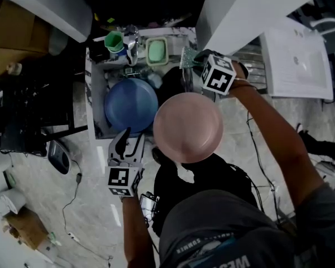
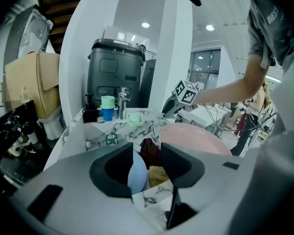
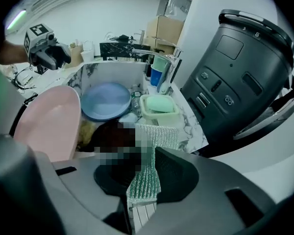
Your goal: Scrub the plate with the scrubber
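Writing: none fully legible. The shirt [image 1: 223, 236] carries pale print, cut off at the frame edge. A small green packet [image 2: 111, 139] on the table [image 2: 146, 125] has a label too small to read. The marker cube [image 1: 124, 181] on each tool shows only black-and-white squares.
Plate: the pink plate [image 1: 187, 126] stands tilted at the sink's near right side, between the two tools. What bears it I cannot tell.
Scrubber: the green-silver mesh scrubber [image 1: 188, 57] is over the far right of the sink [image 1: 96, 102], clear of the pink plate.
Right tool [image 3: 144, 163]: clenched on the scrubber. The mesh fills the gap between the jaws and hangs out past them.
Left tool [image 2: 147, 152]: released, jaws apart, nothing pressed. The blue plate [image 1: 131, 102] lying in the sink shows through the gap.
Head view only: both forearms at once, and the blue plate's full round.
Left gripper view only: the right arm reaching across from the right, plus a cardboard box [image 2: 32, 82] at left.
Right gripper view only: the scrubber's weave up close, a green soap dish [image 3: 159, 106] on the table, and the button panel of a dark machine [image 3: 240, 77].
Right arm: forearm stretched up from lower right in the head view, tool tipped steeply down.
Left arm: forearm rising from the bottom edge, tool aimed at the sink on a shallow downward slant.
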`<action>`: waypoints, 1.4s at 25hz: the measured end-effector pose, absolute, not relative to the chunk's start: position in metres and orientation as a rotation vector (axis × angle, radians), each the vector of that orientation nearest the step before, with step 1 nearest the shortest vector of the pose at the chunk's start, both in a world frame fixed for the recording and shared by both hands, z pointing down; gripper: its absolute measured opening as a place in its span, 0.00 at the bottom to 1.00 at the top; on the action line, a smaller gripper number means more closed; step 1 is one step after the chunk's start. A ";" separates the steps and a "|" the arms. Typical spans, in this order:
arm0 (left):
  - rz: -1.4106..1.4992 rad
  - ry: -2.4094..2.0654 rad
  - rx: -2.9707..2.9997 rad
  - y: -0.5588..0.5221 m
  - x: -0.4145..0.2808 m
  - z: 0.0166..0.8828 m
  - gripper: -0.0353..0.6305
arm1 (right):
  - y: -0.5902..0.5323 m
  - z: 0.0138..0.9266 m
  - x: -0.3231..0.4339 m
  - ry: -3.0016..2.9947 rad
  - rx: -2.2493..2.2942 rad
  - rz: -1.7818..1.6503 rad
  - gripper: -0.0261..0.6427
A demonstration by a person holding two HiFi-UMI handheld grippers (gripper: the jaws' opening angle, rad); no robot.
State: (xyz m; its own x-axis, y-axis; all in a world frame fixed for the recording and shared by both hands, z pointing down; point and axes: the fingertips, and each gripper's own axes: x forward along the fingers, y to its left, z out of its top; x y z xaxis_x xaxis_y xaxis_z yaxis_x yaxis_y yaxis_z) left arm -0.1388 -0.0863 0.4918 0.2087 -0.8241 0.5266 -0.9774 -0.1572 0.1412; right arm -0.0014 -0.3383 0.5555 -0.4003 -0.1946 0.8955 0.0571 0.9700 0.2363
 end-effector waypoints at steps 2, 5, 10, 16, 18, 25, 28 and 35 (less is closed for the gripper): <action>0.460 -1.667 2.036 -0.086 -0.138 0.494 0.32 | -0.337 0.558 -0.003 -1.970 0.080 -0.297 0.21; 0.464 -1.661 2.037 -0.085 -0.134 0.495 0.32 | -0.334 0.559 -0.004 -1.974 0.049 -0.351 0.27; 0.483 -1.677 2.046 -0.080 -0.134 0.486 0.32 | -0.328 0.556 -0.003 -1.972 0.021 -0.386 0.33; 0.496 -1.728 2.032 -0.070 -0.138 0.466 0.32 | -0.323 0.544 0.009 -1.985 0.024 -0.396 0.33; 0.497 -1.747 2.046 -0.075 -0.140 0.454 0.32 | -0.330 0.528 0.018 -2.002 0.052 -0.403 0.33; 0.548 -1.868 2.048 -0.039 -0.169 0.390 0.32 | -0.294 0.409 0.009 -2.230 0.178 -0.467 0.27; 0.516 -1.922 2.072 -0.023 -0.176 0.359 0.31 | -0.253 0.334 0.003 -2.447 0.213 -0.387 0.15; 0.414 -1.975 2.198 0.003 -0.157 0.281 0.24 | -0.128 0.194 -0.002 -2.888 0.097 -0.227 0.09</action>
